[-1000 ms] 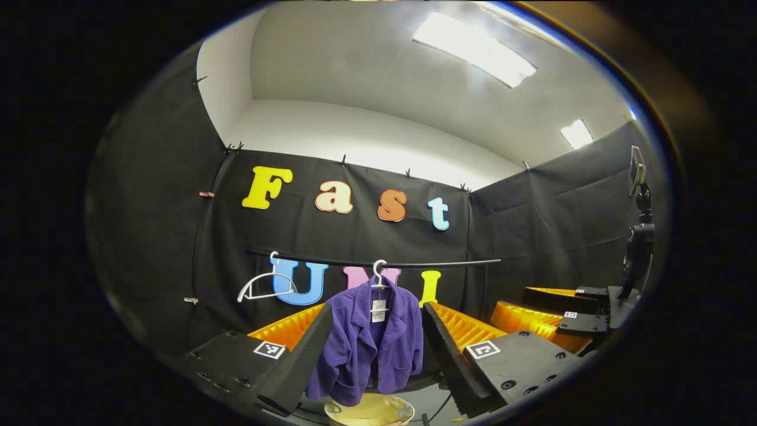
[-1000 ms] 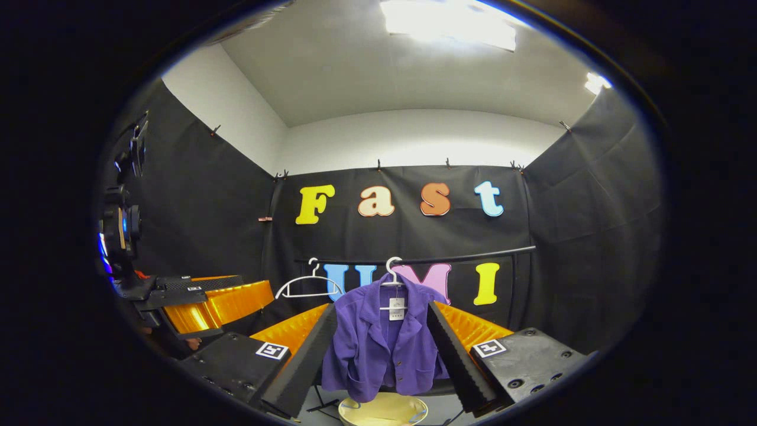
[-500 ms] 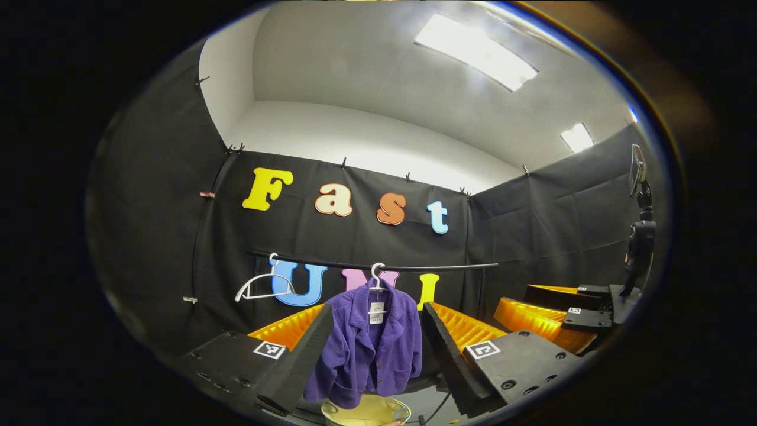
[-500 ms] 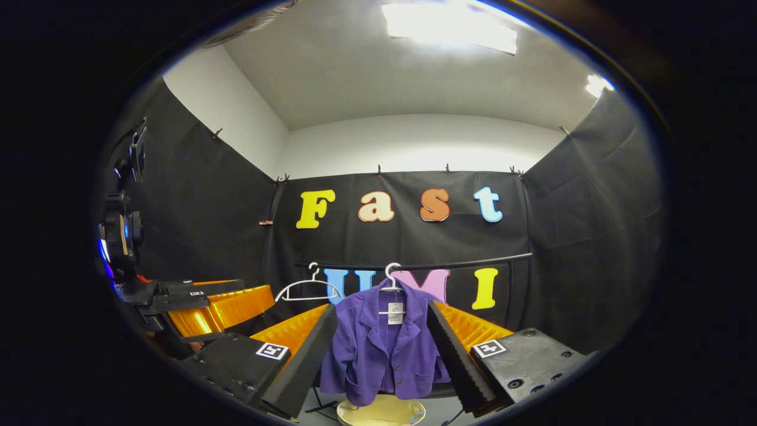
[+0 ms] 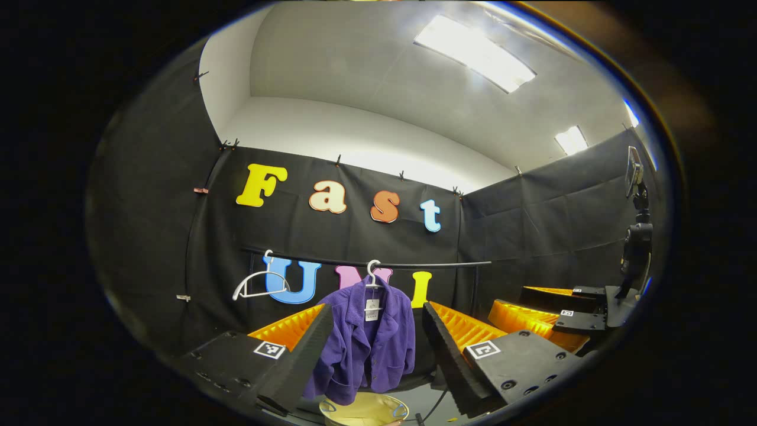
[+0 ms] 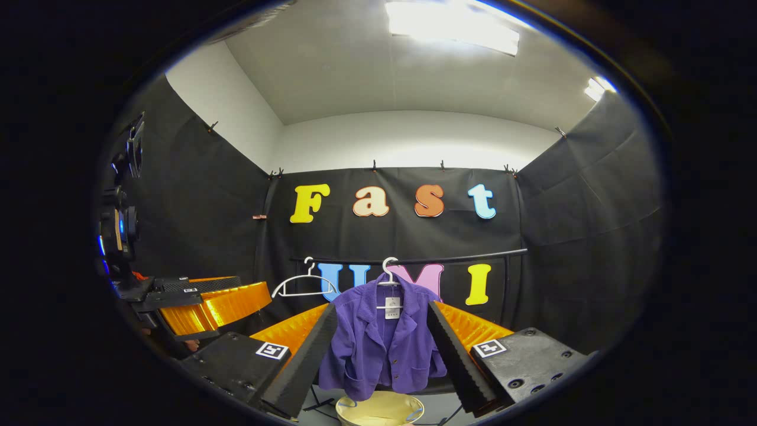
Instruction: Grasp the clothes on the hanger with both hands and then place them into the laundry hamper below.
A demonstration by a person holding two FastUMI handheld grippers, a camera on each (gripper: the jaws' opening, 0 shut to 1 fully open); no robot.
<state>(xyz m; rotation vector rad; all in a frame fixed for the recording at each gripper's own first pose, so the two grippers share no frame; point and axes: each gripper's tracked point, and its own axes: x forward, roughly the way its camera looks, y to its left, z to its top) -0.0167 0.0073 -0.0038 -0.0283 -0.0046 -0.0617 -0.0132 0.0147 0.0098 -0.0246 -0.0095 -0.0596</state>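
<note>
A purple jacket (image 5: pixel 366 343) (image 6: pixel 383 340) with a white tag hangs on a white hanger (image 5: pixel 373 275) (image 6: pixel 390 273) from a black rail (image 5: pixel 414 264) (image 6: pixel 455 258). Straight below it stands a cream laundry hamper (image 5: pixel 364 409) (image 6: pixel 379 408). My left gripper (image 5: pixel 378 355) is open, some way in front of the jacket, which shows between its fingers. My right gripper (image 6: pixel 383 355) is open too, framing the jacket from a distance. The right gripper (image 5: pixel 556 316) also appears at the far right of the left gripper view. The left gripper (image 6: pixel 201 299) appears at the left of the right gripper view.
An empty white hanger (image 5: pixel 260 283) (image 6: pixel 304 284) hangs on the rail to the left of the jacket. The rail's upright post (image 5: pixel 475 290) (image 6: pixel 505 287) stands at its right end. Black cloth walls close the booth on three sides.
Both views have shifted slightly, so the jacket and hamper sit a little differently between the fingers. Both grippers stay open and apart from the jacket.
</note>
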